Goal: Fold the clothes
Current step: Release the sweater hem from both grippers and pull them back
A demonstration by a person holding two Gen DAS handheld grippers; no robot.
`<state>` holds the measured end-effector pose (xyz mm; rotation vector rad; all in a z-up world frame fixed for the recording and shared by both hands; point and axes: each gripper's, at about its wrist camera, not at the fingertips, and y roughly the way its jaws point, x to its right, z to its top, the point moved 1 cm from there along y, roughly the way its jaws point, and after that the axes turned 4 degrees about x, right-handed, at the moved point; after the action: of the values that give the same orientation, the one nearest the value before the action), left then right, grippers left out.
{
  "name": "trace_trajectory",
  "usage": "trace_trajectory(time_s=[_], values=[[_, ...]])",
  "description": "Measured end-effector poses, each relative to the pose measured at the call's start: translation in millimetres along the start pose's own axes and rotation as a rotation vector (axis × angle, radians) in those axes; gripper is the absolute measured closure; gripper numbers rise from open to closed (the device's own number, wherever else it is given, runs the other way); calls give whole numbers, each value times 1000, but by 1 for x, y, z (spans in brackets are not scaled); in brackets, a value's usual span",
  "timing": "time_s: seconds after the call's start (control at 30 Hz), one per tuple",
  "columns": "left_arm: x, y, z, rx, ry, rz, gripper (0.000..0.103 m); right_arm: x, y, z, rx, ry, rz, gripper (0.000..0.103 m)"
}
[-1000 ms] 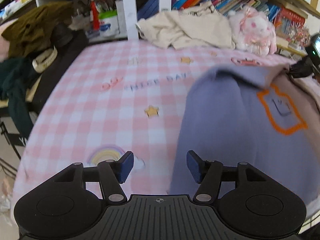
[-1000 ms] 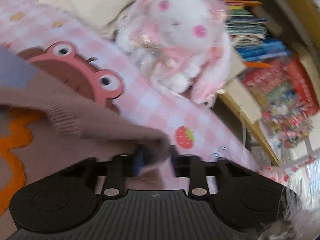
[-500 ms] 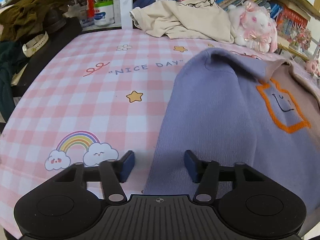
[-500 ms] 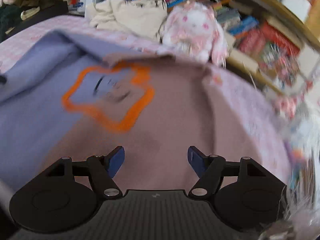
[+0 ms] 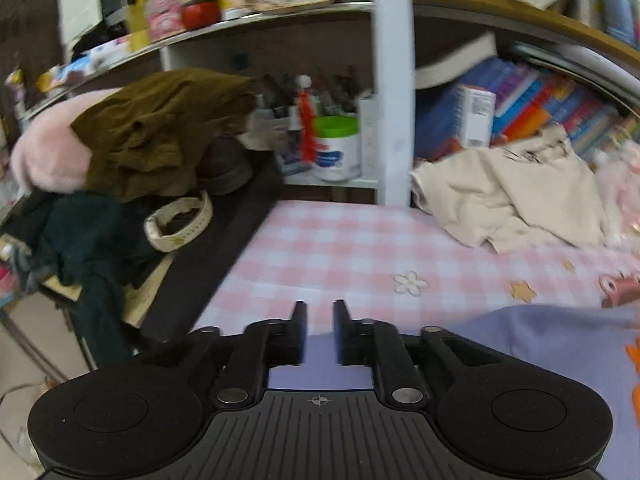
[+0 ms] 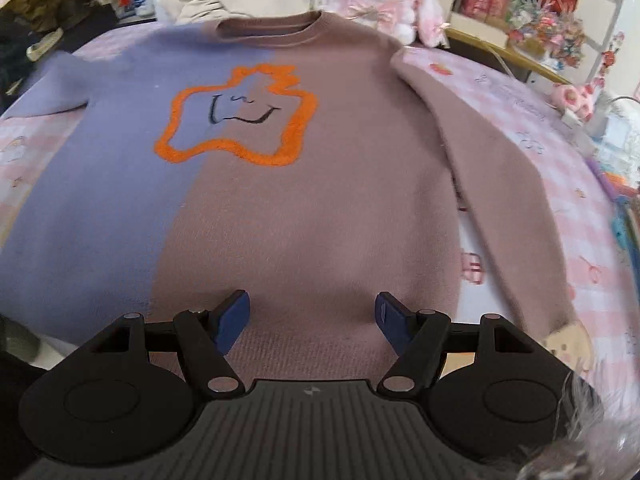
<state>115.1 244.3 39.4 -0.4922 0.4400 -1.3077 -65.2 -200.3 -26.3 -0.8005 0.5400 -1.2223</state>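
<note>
Two hand-held grippers: left (image 5: pixel 319 330) narrow, jaws opening, lilac sleeve between them; right (image 6: pixel 312 318) wide, empty. I see sweater (image 6: pixel 280 208) spread flat for folding.

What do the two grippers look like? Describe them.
Both are alike. The left gripper has a black ribbed body, two round black side discs, black linkage arms with silver pivot pins, a small crosshair mark, and blue pads. The right gripper shows the same build, with its blue pads.
</note>
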Motion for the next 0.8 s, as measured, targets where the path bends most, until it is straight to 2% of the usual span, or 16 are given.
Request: trace_trajectory(time_s=[0.1,0.13,0.17,0.27,0.4,0.53,0.6,0.63,0.67,0.73,0.8], values=[[14,-27,-24,-23,-25,-164,61,-3,-3,1,21,-21,-45,37],[22,-37,-37,-47,-22,-220,52,-1,-4,2,32,-14,-66,37],[31,-45,-51,-79,-19,-274,47,2,-5,2,43,-3,-86,37],[60,-62,-90,-177,-8,-414,47,24,-4,4,50,82,-134,40],[92,-61,-115,-242,23,-436,48,44,0,2,28,144,-161,51],[112,-55,-123,-269,83,-417,54,48,2,-1,17,169,-147,59],[120,-55,-122,-256,129,-405,68,45,2,0,17,172,-130,77],[124,-53,-121,-251,151,-399,89,43,2,0,15,170,-121,78],[125,-51,-120,-252,161,-405,95,39,2,1,14,155,-120,83],[125,-46,-116,-257,170,-425,95,31,1,2,16,127,-107,87],[118,-38,-109,-241,171,-396,96,21,0,4,22,111,-60,91]])
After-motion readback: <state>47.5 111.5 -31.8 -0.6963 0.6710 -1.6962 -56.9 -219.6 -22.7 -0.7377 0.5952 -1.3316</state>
